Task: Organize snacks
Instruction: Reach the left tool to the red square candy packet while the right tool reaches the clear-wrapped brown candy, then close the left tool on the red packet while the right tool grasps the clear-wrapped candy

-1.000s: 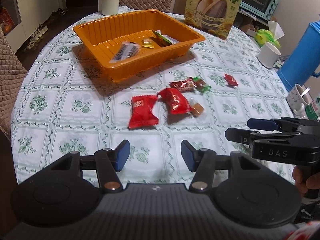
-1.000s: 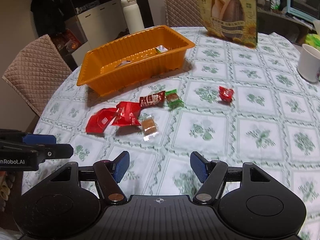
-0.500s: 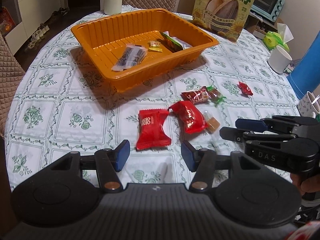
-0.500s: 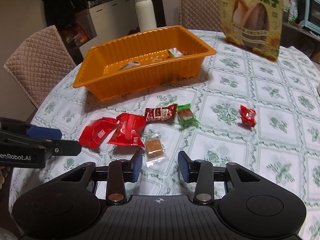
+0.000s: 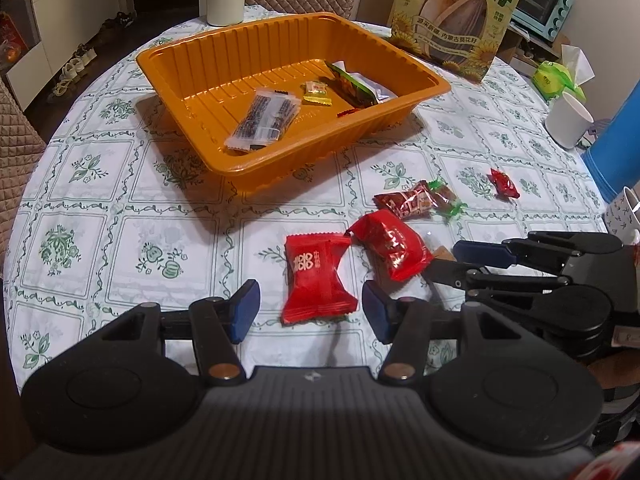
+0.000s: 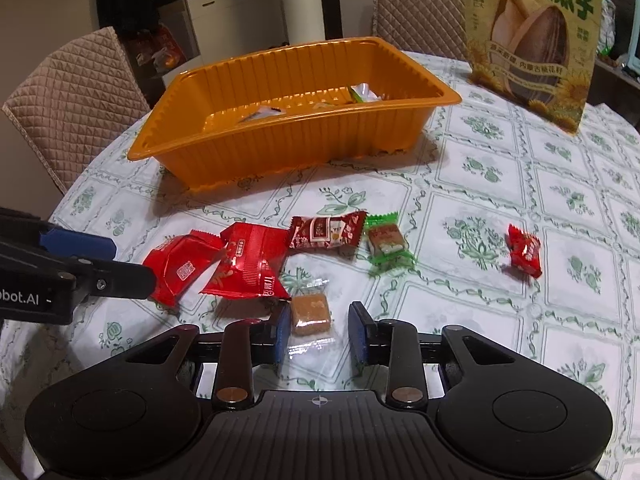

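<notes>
Round table point(image 5: 120, 240), green-patterned cloth, quilted chairs point(image 6: 76, 104); both hand-held grippers released, right closing round caramel point(image 6: 310, 314).

Black grippers, blue-padded fingers point(image 5: 245, 310)

Bare tablecloth point(image 6: 500, 320) (right side) open; orange tray point(image 6: 280, 148) blocks beyond.

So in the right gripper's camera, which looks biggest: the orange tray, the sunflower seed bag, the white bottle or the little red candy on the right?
1. orange tray
2. sunflower seed bag, partly cut off
3. white bottle, though it stands farthest back
4. little red candy
</notes>
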A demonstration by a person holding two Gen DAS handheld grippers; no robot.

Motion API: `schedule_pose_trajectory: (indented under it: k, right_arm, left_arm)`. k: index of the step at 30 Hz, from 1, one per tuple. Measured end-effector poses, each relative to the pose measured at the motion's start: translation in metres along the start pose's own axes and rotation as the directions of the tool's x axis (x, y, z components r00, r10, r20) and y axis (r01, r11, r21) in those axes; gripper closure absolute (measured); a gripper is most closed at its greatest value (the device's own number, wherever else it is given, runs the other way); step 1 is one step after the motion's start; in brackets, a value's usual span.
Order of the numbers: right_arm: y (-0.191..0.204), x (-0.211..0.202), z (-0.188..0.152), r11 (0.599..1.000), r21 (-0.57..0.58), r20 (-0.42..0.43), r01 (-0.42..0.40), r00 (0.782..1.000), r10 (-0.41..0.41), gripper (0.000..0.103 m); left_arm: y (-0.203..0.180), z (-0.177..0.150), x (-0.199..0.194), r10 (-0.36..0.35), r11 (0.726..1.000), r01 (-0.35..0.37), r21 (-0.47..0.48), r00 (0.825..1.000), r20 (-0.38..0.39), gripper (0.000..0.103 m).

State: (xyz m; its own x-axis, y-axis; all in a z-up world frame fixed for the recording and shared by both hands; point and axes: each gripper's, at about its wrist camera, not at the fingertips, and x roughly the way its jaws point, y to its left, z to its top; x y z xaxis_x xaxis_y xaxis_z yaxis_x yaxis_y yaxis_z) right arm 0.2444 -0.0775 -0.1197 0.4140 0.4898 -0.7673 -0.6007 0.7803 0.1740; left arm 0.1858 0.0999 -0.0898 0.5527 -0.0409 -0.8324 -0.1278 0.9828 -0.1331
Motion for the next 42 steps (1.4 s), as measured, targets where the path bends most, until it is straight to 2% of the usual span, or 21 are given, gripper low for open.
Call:
schedule_pose_trajectory:
  k: [4,10,19,27,42]
  right_arm:
    - [0.004,0.002,0.0,0.998,-0.053,0.004,0.022,1.0,-0.022,0.08]
    - [0.004,-0.001,-0.005,0.996,-0.085,0.002,0.038,0.999,-0.038,0.081]
    - [-0.022,-0.015,-0.012,0.998,0.041,-0.016,0.053,0.998,-0.053,0.081]
    - [-0.038,-0.026,-0.017,0.991,0.117,-0.021,0.061,0.998,-0.059,0.081]
    - [-0.042,-0.036,-0.02,0.987,0.148,-0.025,0.059,0.998,-0.056,0.081]
  left_arm:
    - [0.0,0.002,0.003,-0.001,1.0,0.001,0.001,1.0,-0.002,0.05]
    - [-0.002,0.005,0.011,-0.003,1.0,0.003,0.009,1.0,-0.005,0.05]
    - [-0.002,0.011,0.027,-0.002,1.0,0.003,0.013,1.0,-0.02,0.052]
    - [-0.006,0.013,0.039,0.005,1.0,-0.004,0.028,0.999,-0.046,0.077]
    - [-0.004,0.011,0.024,0.018,1.0,-0.017,0.017,1.0,-0.015,0.079]
